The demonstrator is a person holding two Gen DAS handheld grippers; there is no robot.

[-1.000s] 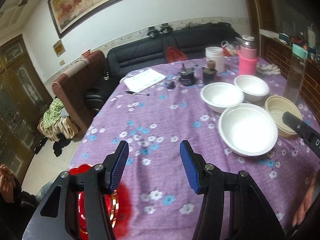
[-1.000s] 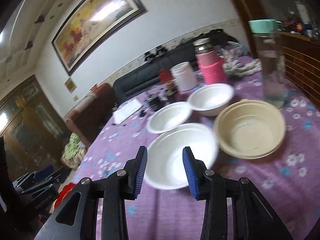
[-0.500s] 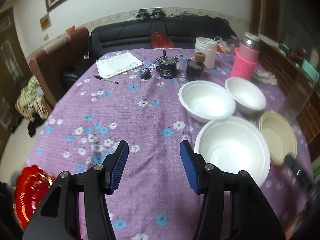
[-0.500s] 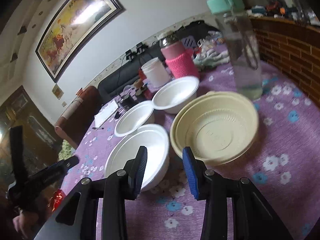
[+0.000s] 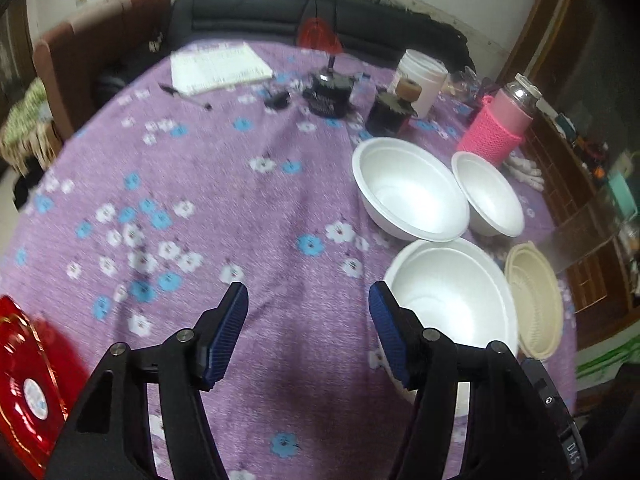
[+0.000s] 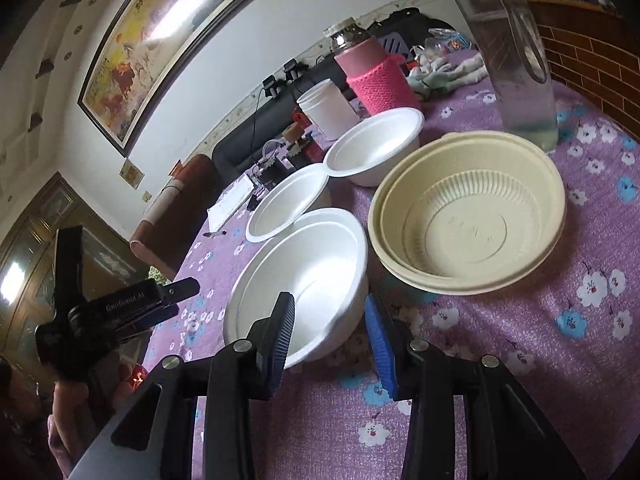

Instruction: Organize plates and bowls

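On the near right of the purple cloth (image 5: 248, 208) sit four bowls bunched up: a big white bowl (image 6: 304, 276) nearest, a beige bowl (image 6: 472, 216) just right of it, and a mid white bowl (image 5: 412, 188) and small white bowl (image 5: 490, 194) further back, rims touching or almost. The right gripper (image 6: 330, 326) is narrow-ish but empty, its jaws straddling the near rim of the big white bowl without pinching it yet, far as I can tell. The left gripper (image 5: 308, 332) has just been spreading its jaws and sits about half open over bare cloth with nothing between them, its right finger right beside that same bowl. My worry: these look like light foam, so a hard squeeze could crack the rim, or a shallow bite could let the bowl tip out. Lifting it could also nudge the beige one, and both grippers going for one bowl might bump. There's a red plate (image 5: 28, 392) far off at the near left edge too.
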